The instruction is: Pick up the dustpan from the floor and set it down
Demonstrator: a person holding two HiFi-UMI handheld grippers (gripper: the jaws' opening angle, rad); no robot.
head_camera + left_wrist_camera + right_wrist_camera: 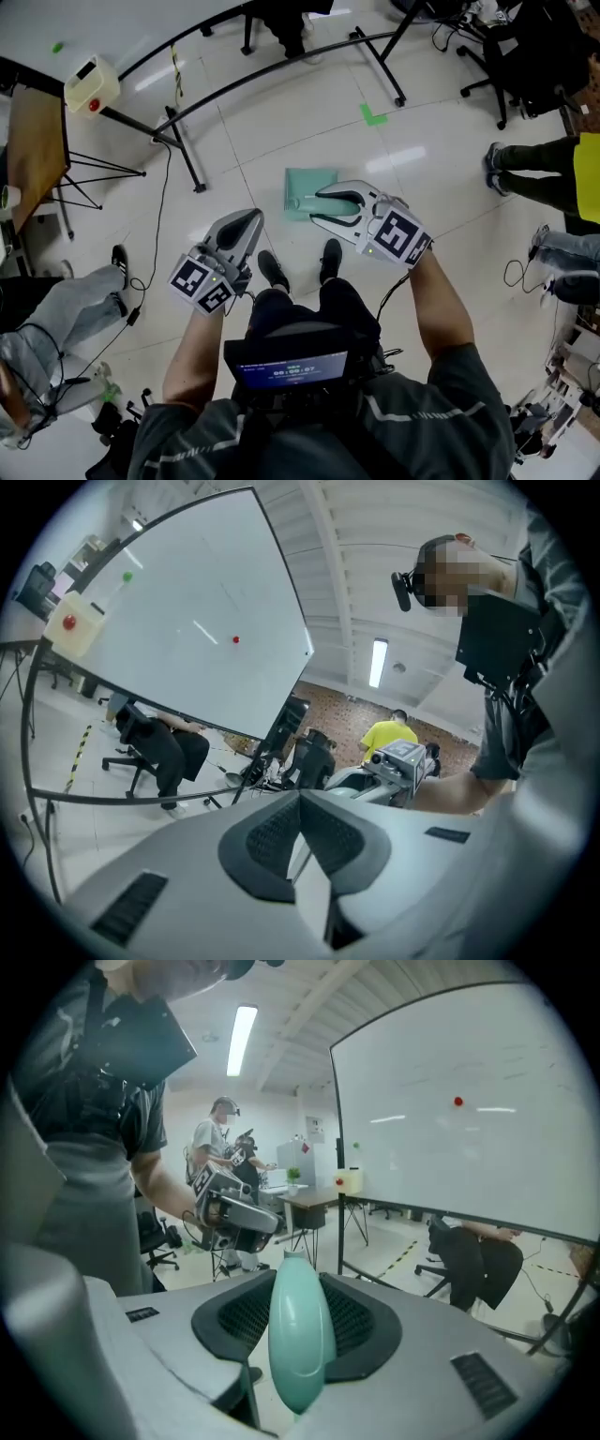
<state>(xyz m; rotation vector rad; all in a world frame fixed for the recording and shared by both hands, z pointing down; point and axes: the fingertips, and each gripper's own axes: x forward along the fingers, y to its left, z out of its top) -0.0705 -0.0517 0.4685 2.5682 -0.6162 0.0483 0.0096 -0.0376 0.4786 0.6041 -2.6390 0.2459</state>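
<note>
A pale, glossy tiled floor [281, 122] spreads beneath a person in a dark grey shirt [309, 412], who carries a mint-green plastic dustpan [307, 192] out in front, apparently clear of the ground. The right gripper [317, 208] is clamped on it, while the left gripper [251, 217] rides alongside, tongs pressed together on nothing. The rounded, smooth handle [298, 1335] is the natural hold. The pan looks light and stiff, but that slick handle could swivel between the pads.

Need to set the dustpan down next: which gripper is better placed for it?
Right. The right gripper has its fingers clamped on the dustpan by its handle; the left gripper is shut and empty.
</note>
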